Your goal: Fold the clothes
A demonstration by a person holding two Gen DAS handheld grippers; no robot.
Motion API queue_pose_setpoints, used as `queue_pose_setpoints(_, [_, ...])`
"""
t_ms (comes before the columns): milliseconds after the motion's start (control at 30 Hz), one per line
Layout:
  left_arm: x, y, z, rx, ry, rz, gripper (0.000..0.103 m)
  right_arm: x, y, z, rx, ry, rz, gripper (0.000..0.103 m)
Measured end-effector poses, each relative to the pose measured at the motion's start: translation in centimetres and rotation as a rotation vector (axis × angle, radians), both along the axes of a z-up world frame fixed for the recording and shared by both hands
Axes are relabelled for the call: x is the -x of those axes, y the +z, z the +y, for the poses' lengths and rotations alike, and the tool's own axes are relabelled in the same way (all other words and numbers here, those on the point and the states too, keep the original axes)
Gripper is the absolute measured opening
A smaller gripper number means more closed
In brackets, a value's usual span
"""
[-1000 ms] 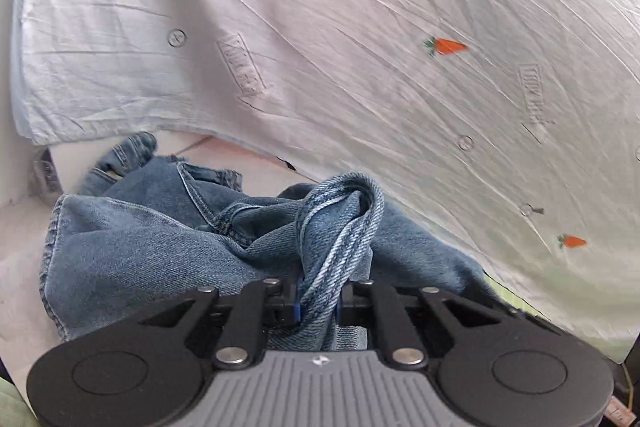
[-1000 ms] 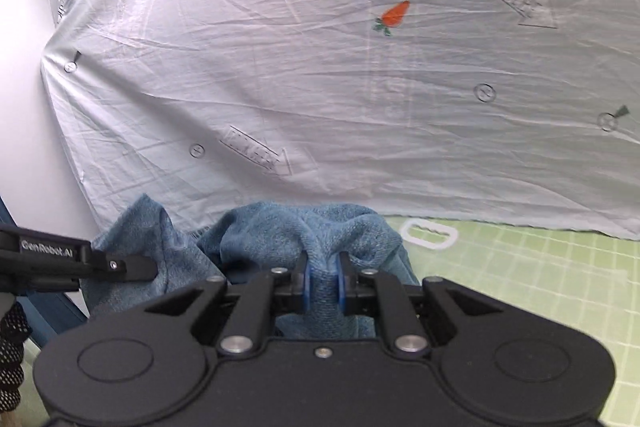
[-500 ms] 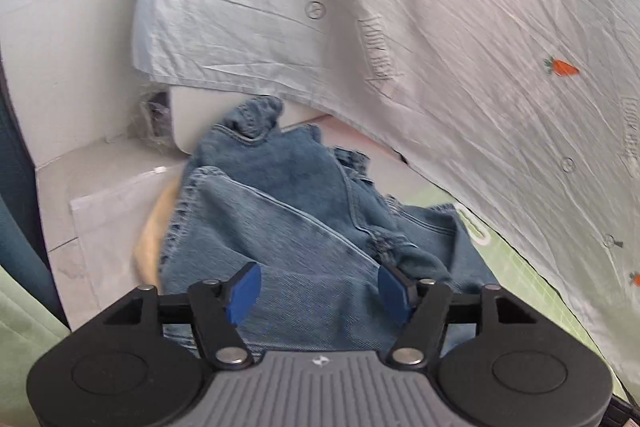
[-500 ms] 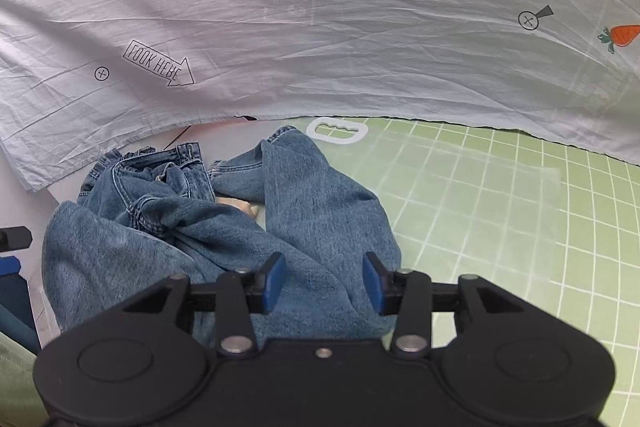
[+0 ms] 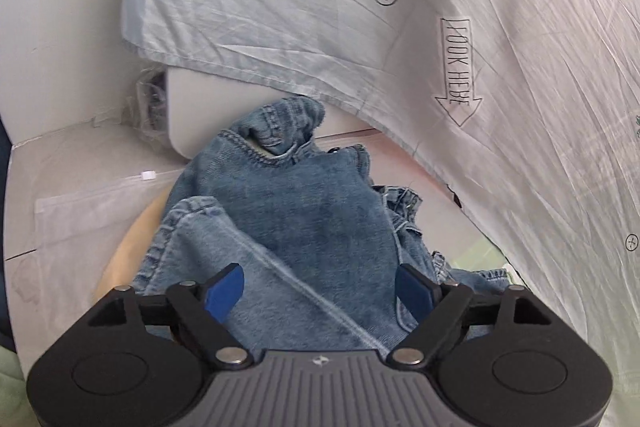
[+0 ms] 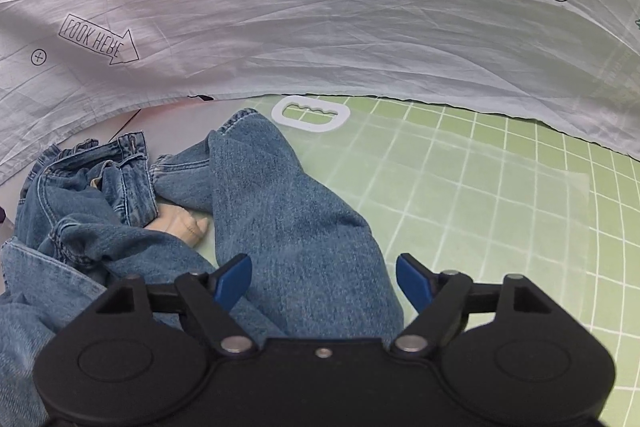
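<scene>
Right wrist view: both claws, right claw (image 6: 324, 281) and left claw (image 5: 320, 293), were clamped on the jeans (image 6: 280, 211) and now stand apart; jeans lie crumpled, unfolded.

Both wrist views close above jeans (image 5: 304, 227)

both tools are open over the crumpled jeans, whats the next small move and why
Probably lower the right tool onto the leg hem of the jeans and pull it straight: the jeans lie bunched, and neither it nor the left tool holds anything.
</scene>
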State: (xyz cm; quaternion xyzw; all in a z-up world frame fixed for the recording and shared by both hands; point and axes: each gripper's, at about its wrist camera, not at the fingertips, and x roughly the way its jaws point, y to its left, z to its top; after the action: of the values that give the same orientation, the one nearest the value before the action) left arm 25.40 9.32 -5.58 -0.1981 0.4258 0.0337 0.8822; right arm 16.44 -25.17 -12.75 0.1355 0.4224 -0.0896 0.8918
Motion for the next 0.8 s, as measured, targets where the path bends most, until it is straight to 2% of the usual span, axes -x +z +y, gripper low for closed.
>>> queue_pose_setpoints(100, [-1.9,-0.8,-1.9,-0.029,-0.031,0.006,0.091,-1.6,-0.9,-0.2,-0.007,0.001,0.020,0.082])
queue_pose_setpoints(233, [-3.6,-2.5,-2.7,-0.063,0.001,0.079,0.090,-3.7,-2.3,-0.3,-0.020,-0.006,0.065,0.084])
queue_pose_setpoints(300, [-4.5,-3.4,-3.1,-0.080,0.017,0.116,0.077,-4.4,-3.0,-0.2,-0.026,0.003,0.087,0.084])
queue_pose_setpoints(367, [-5.1,-4.1,-3.3,-0.094,0.033,0.142,0.045,-4.7,-3.2,0.1,-0.030,0.030,0.089,0.081])
queue_pose_setpoints(400, [-4.9,-4.0,-3.3,-0.090,0.034,0.133,0.035,-4.7,-3.2,0.2,-0.031,0.045,0.086,0.077])
queue_pose_setpoints(433, [-4.4,-3.7,-3.3,-0.087,0.027,0.119,0.022,-4.6,-3.1,0.2,-0.030,0.053,0.081,0.063])
queue_pose_setpoints(467, [-3.8,-3.1,-3.3,-0.091,0.026,0.103,0.018,-4.4,-3.0,0.2,-0.030,0.055,0.073,0.035])
queue_pose_setpoints(500, [-3.2,-2.4,-3.4,-0.096,0.026,0.086,0.016,-4.2,-2.7,0.1,-0.036,0.046,0.058,0.024])
queue_pose_setpoints(567, [-1.9,-1.2,-3.5,-0.104,0.024,0.054,0.010,-3.4,-2.0,-0.4,-0.061,0.026,0.020,0.015])
queue_pose_setpoints(633, [-0.6,0.1,-3.6,-0.113,0.022,0.022,0.007,-2.4,-1.0,-0.4,-0.049,0.008,-0.017,0.012])
queue_pose_setpoints(800, [2.5,3.2,-3.8,-0.135,0.018,-0.059,0.006,0.9,2.7,-0.4,0.057,-0.021,-0.116,0.011])
